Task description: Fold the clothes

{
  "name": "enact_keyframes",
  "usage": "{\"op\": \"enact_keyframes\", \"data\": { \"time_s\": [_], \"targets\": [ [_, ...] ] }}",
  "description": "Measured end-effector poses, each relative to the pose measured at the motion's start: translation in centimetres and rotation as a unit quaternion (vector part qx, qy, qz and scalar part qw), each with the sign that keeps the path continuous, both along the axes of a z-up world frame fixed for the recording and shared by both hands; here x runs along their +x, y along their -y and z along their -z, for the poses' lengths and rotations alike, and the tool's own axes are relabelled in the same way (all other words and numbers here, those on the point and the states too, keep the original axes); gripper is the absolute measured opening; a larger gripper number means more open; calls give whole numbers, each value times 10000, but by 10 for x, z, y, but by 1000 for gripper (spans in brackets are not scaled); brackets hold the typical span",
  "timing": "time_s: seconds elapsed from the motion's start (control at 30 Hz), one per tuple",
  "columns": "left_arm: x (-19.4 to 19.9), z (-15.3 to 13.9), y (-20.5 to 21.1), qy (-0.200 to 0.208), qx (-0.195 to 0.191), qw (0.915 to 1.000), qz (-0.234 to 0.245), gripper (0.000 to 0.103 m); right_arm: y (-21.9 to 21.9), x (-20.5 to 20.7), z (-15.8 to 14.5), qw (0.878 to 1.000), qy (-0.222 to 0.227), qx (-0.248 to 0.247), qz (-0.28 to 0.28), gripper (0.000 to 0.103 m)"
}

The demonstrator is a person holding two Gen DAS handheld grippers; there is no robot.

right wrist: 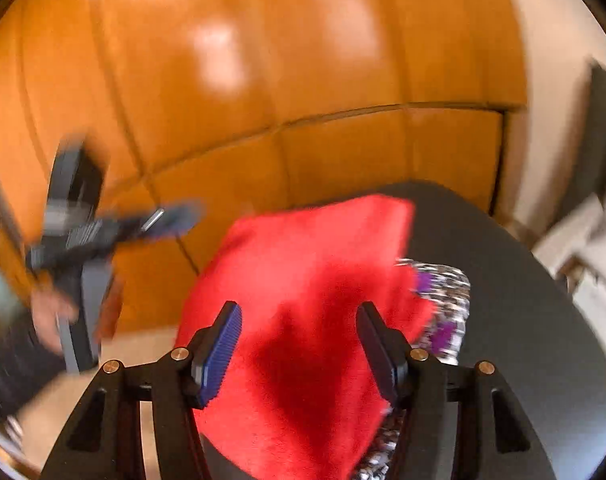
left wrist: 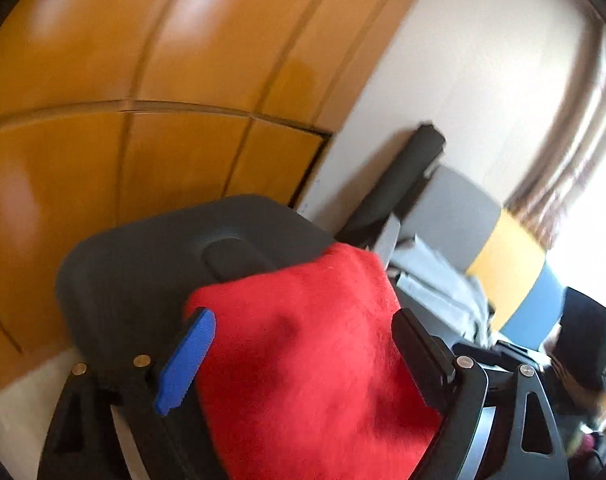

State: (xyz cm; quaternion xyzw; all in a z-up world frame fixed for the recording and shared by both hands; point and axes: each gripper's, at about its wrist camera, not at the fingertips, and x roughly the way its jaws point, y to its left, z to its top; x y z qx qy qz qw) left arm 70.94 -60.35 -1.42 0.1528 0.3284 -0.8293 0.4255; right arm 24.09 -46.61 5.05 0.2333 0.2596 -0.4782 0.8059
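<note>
My left jaws (left wrist: 303,356) stand spread wide over the red cloth (left wrist: 303,360), the blue pad at lower left and the black pad at lower right clear of the fabric, nothing pinched. My right jaws (right wrist: 299,352) are spread too, the red cloth (right wrist: 303,320) lying between the pads without being squeezed. The cloth sits as a compact folded block in the lower middle of both views, on the dark round table (left wrist: 135,264). In the right view it rests partly over a purple-and-white patterned garment (right wrist: 443,304) at its right edge. I judge this piece folded and just set down. Pale clothes (left wrist: 439,288) at middle right of the left view may be left.
</note>
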Motion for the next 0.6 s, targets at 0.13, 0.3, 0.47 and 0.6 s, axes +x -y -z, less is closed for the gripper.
{"op": "enact_keyframes", "data": {
  "time_s": [0.13, 0.3, 0.47, 0.6],
  "targets": [
    [-50, 33, 47, 641, 600, 9961, 117, 88, 41, 40, 60, 9925, -1087, 514, 207, 58],
    [-61, 63, 61, 783, 799, 9937, -58, 94, 53, 31, 85, 9955, -792, 383, 349, 59],
    [-57, 59, 50, 663, 826, 9943, -117, 95, 40, 25, 87, 9973, -600, 199, 373, 59],
    [-55, 28, 37, 712, 707, 9947, -227, 94, 50, 39, 68, 9939, -954, 353, 426, 59]
  ]
}}
